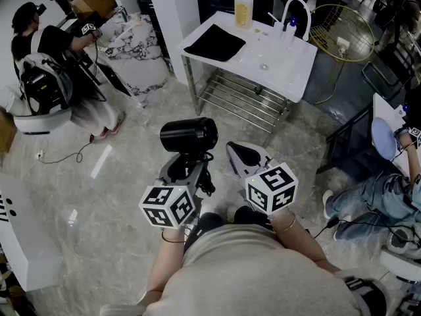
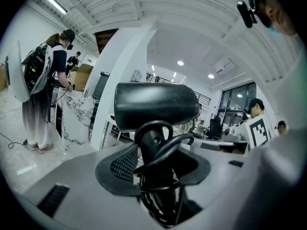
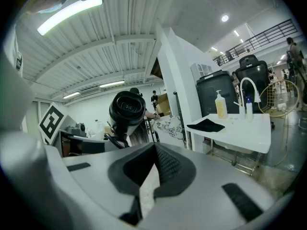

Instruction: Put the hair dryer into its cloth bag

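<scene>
The left gripper [image 2: 156, 163] is clamped on the handle of the black hair dryer [image 2: 153, 104], with the coiled cord caught in the same grip. The barrel stands up above its jaws. Just to its right, the right gripper [image 3: 151, 169] has its jaws pressed together on nothing. Well ahead of both, the black cloth bag [image 1: 214, 43] lies flat on the white washstand [image 1: 289, 68].

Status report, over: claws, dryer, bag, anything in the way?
Left claw shut on dryer handle, cord coiled round it. Right claw shut, empty. Black bag flat on table ahead, untouched. Nothing blocking.
</scene>
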Available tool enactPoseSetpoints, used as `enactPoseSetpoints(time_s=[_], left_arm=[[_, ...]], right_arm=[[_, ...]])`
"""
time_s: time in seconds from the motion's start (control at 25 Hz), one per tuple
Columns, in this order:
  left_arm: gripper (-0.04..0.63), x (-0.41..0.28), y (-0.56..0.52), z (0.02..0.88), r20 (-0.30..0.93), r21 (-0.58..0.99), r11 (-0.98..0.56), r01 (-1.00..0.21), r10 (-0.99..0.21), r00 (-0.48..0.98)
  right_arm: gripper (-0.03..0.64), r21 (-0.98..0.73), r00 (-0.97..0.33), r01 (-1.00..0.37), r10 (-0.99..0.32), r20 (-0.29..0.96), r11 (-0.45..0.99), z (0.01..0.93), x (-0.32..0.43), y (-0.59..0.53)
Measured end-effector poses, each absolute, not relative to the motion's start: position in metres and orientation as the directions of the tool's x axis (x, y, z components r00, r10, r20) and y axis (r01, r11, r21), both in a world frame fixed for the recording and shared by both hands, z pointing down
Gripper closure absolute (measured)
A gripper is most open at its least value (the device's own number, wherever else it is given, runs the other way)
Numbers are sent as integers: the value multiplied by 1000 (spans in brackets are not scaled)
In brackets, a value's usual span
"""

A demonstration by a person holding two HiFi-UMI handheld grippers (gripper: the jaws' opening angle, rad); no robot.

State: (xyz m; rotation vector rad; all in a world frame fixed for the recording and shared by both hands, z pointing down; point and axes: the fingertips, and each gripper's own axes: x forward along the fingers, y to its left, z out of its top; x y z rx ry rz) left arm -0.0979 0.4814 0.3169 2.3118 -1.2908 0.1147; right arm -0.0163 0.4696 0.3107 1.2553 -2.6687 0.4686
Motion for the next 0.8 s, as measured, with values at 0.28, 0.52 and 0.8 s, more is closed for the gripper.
enactPoseSetpoints(time_s=[0.28,0.52,0.8], left_arm=[[394,-93,480,321,303,368,-439,-820,-777,552],[394,-91,480,322,318,364,-429,-826,-777,544],[394,-78,480,324,306,368,-427,-826,-783,542]], right_arm=[[618,-159,-639,-767,-715,285,622,315,-19,471],[618,-137,-638,-765,-712,293,630,313,-19,472],[618,-235,-688,-725,-685,238,647,316,-8,476]])
